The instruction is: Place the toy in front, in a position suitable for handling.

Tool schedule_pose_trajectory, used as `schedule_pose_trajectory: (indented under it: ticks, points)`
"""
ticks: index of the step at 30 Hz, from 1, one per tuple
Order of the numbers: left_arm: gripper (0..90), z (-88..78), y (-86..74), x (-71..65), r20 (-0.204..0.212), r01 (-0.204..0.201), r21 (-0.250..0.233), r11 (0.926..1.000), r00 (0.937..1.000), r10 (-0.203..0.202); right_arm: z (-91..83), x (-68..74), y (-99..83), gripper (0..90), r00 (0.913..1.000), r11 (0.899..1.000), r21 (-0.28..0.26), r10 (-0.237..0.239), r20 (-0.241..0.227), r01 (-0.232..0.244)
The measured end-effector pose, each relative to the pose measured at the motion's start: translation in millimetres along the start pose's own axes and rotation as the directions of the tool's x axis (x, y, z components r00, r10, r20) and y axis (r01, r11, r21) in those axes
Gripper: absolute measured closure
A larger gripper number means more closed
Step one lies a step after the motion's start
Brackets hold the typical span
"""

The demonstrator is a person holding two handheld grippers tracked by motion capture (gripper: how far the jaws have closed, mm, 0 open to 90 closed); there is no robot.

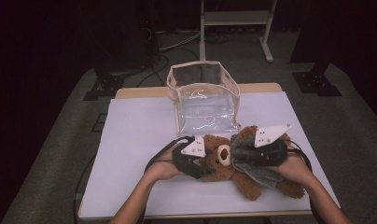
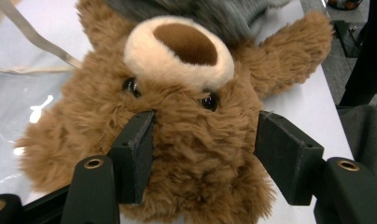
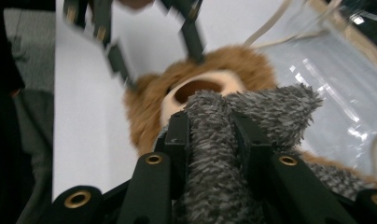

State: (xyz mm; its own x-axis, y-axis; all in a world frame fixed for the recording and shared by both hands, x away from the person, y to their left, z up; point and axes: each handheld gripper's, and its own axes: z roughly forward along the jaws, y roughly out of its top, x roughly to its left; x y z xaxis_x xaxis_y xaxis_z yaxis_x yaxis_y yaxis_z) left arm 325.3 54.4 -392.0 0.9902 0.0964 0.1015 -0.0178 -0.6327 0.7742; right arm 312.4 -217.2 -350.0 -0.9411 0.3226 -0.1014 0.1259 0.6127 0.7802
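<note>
High view first: we see the fluffy brown teddy bear lying on the white table before the clear plastic bag, ready for packing. Left gripper view: our left gripper clamps the bear's head, steadying it. Right gripper view: our right gripper pinches the grey fuzzy scarf, seemingly pulling it.

The teddy bear's body is cut off beyond the left gripper view's top edge, its grey scarf blurred.
</note>
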Motion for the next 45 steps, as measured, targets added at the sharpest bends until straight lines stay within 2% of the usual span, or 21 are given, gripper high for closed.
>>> schedule_pose_trajectory:
  ticks: [4,6,8,10,12,14,15,18,21,25,29,32,34,36,39,40,43,45]
  points:
    - [38.4,-1.8,-1.1,-0.7,0.017,0.002,0.003,1.0000,0.9998,-0.002,2.2,-12.8,2.6,69.7,0.9995,1.000,-0.002,0.020,0.025,-0.019]
    - [38.4,-3.2,-0.7,-1.8,0.020,-0.011,0.009,0.9999,0.9998,0.011,5.6,-16.7,-0.8,69.8,0.9993,0.999,0.015,0.029,0.024,-0.030]
    - [38.7,-6.3,-0.2,-2.9,0.023,-0.013,0.001,0.9999,0.9997,0.013,9.6,-15.4,-6.9,70.0,0.9991,0.999,0.017,0.041,0.007,-0.041]
    - [38.7,-10.6,0.6,-2.1,0.009,-0.011,-0.021,0.9997,0.9999,0.012,11.3,-9.9,-12.7,70.2,0.9987,0.999,0.020,0.050,-0.008,-0.049]
    - [37.3,-12.9,1.8,-1.0,-0.030,-0.013,-0.035,0.9993,0.9995,0.011,10.1,-2.9,-16.6,70.4,0.9985,0.999,0.020,0.042,-0.036,-0.041]
    - [36.6,-10.3,2.1,0.0,-0.026,0.002,-0.038,0.9993,0.9997,-0.003,9.0,5.5,-17.9,70.4,0.9975,0.999,0.034,0.024,-0.067,-0.022]
    - [36.7,-7.7,1.7,-0.4,-0.021,-0.004,-0.026,0.9996,0.9998,0.004,8.3,9.3,-16.8,70.4,0.9974,0.999,0.041,0.011,-0.072,-0.008]
    - [36.0,-0.3,-0.8,-3.3,-0.009,0.001,-0.011,0.9999,1.0000,-0.001,4.8,15.3,-7.1,70.5,0.9986,0.998,0.048,-0.040,-0.036,0.042]
    - [35.8,0.2,-2.1,-3.9,-0.006,0.000,-0.003,1.0000,1.0000,0.000,6.0,15.1,3.7,70.5,0.9978,0.998,0.015,-0.058,-0.032,0.058]
    - [35.9,-0.9,-3.8,-5.4,-0.007,-0.004,0.004,1.0000,1.0000,0.004,12.6,13.2,8.1,70.3,0.9973,0.997,0.018,-0.069,-0.023,0.070]
    - [36.3,-1.6,-4.3,-8.4,0.003,-0.007,-0.009,0.9999,1.0000,0.007,4.9,7.6,-4.0,70.3,0.9986,0.997,0.050,-0.052,0.000,0.052]
    - [36.3,-1.6,-3.6,-9.7,0.002,-0.013,-0.007,0.9999,0.9999,0.013,-9.2,0.4,-14.7,70.2,0.9999,1.000,0.026,0.003,0.016,-0.004]
    - [36.3,-3.6,-2.5,-8.8,0.000,-0.018,-0.011,0.9998,0.9998,0.018,-16.0,-2.6,-19.3,70.2,0.9994,1.000,0.013,0.022,0.027,-0.023]
    - [36.2,-8.1,0.3,-5.8,-0.007,-0.018,-0.034,0.9993,0.9998,0.018,-18.0,-2.6,-23.8,70.4,0.9992,0.999,0.008,0.033,0.025,-0.033]
    - [36.2,-13.7,4.7,-0.5,-0.015,0.006,-0.084,0.9964,0.9999,-0.008,-16.6,-0.6,-30.3,70.4,0.9985,0.999,0.003,0.052,0.013,-0.052]
    - [36.2,-13.1,5.9,0.1,-0.015,0.005,-0.078,0.9970,0.9999,-0.006,-16.4,-0.2,-31.2,70.4,0.9983,0.998,0.000,0.059,0.003,-0.059]
    - [36.7,-2.6,5.5,-2.0,0.023,-0.005,-0.042,0.9991,0.9997,0.006,-14.8,1.1,-25.5,70.3,0.9991,0.999,0.008,0.041,0.001,-0.041]
    - [35.7,3.6,3.7,-6.2,0.018,-0.024,-0.032,0.9992,0.9995,0.025,-11.8,2.8,-15.0,70.3,0.9998,1.000,0.005,0.016,-0.008,-0.015]
